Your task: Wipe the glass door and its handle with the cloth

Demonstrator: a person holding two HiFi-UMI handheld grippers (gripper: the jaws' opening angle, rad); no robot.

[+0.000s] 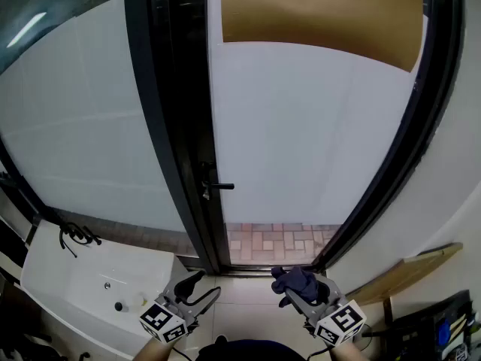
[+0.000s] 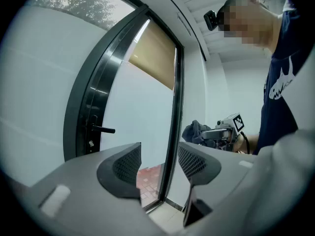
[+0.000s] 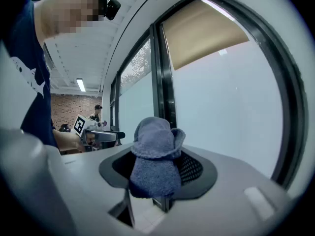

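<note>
A frosted glass door (image 1: 301,141) in a black frame fills the upper middle of the head view, with a small black handle (image 1: 220,186) on its left edge. The handle (image 2: 103,129) also shows in the left gripper view. My right gripper (image 1: 297,288) sits low at the right, shut on a bunched dark blue cloth (image 1: 295,281). In the right gripper view that cloth (image 3: 155,156) fills the space between the jaws. My left gripper (image 1: 197,286) hangs low at the left, open and empty, short of the door (image 2: 142,117).
A brown blind (image 1: 323,10) covers the top of the door glass. A white sink unit (image 1: 90,288) stands at the lower left. A wooden board (image 1: 402,273) leans by the right wall. Red paving (image 1: 274,241) shows beyond the threshold.
</note>
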